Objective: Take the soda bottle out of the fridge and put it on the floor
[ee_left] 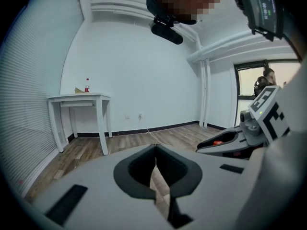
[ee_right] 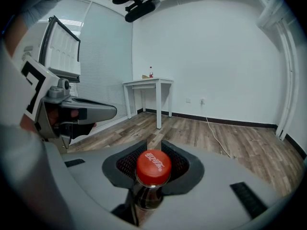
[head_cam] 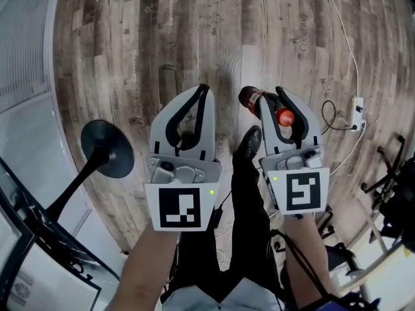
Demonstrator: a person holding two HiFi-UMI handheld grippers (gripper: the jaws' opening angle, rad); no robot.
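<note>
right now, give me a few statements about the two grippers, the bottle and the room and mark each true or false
1. The right gripper has its jaws closed on the neck of the soda bottle. True.
2. The left gripper holds a second bottle. False: its jaws are together with nothing between them.
3. The bottle's cap is blue. False: it is red.
4. A white table stands by the far wall. True.
5. The floor is grey carpet. False: it is wood-look planks.
</note>
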